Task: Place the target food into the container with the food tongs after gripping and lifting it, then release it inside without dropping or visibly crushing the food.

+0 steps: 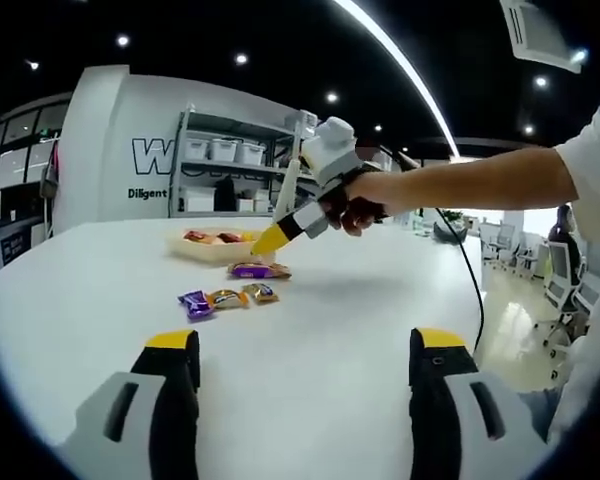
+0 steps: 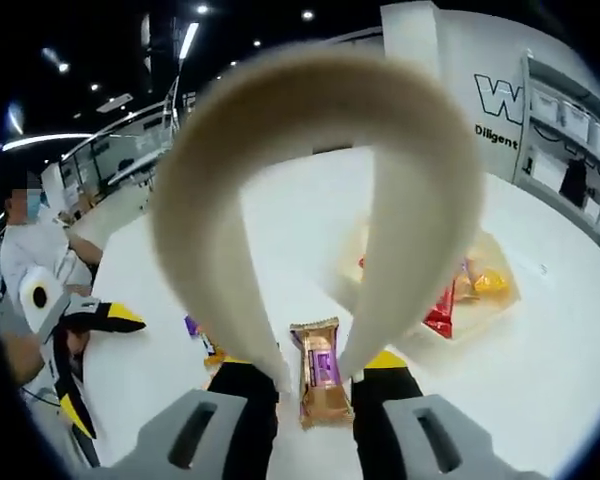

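Cream tongs (image 2: 310, 150), held in the right gripper (image 2: 315, 385), are hanging unclenched over the wrapped snack (image 2: 320, 385); nothing lifted yet, container (image 2: 480, 300) waiting at two o'clock.

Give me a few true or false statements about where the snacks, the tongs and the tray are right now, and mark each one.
1. The right hand-held gripper holds cream-coloured food tongs. True.
2. A wrapped snack with a purple label lies on the table between the tong tips. True.
3. The tray has nothing in it. False: several wrapped snacks already lie in it.
4. The left hand-held gripper is clamped on a snack. False: its jaws stand wide apart over bare white table.
5. Three small wrapped snacks lie in a row on the table, outside the tray. True.
6. The snack by the tong tips is already in the tray. False: it is on the table beside the tray.
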`<state>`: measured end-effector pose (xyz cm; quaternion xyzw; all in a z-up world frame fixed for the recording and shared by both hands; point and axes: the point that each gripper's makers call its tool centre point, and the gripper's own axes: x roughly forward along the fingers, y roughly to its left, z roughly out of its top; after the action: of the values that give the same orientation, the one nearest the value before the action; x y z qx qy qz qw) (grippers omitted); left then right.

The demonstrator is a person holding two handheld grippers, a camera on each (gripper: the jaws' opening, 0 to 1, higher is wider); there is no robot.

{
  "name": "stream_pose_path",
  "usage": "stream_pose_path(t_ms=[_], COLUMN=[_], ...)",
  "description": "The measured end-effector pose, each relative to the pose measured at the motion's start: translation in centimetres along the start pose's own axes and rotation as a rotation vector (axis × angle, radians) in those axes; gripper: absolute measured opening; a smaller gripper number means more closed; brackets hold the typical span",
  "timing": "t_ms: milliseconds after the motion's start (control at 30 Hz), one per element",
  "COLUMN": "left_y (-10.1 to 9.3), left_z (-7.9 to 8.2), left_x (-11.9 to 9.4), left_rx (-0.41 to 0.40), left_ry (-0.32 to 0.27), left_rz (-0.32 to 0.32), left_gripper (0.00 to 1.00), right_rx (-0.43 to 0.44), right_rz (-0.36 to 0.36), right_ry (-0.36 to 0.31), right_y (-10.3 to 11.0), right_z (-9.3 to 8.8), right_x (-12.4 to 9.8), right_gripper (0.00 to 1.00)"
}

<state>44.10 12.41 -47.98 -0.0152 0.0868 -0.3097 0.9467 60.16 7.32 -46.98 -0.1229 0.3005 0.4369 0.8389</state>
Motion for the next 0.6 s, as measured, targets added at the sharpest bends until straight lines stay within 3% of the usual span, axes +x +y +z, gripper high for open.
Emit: stream_pose_path(t_ms=[267, 467, 500, 600], left_y=[0.0, 0.0, 0.0, 0.0], left_z=[0.1, 0.1, 0.1, 0.0], left_x=[0.0, 0.0, 0.0, 0.0], left_rx=[-0.017, -0.022, -0.025, -0.019], left_ry=[0.0, -0.001, 0.0, 0.005], left_rz=[0.0, -0.002, -0.003, -0.002], left_gripper=[0.84, 0.84, 0.84, 0.83], right_rx=[0.009, -0.006, -0.01, 0.008], right_rz=[-0.004, -0.006, -0.004, -0.007], right_ry=[-0.001, 0.037, -0.017, 0.01], right_y=[-0.5, -0.6, -0.7, -1.2], right_z=[0.0, -1.4, -0.6, -0.8], right_x=[1.2, 2.2, 2.1, 2.1], right_gripper=[0.23, 0.23, 0.22, 0.18])
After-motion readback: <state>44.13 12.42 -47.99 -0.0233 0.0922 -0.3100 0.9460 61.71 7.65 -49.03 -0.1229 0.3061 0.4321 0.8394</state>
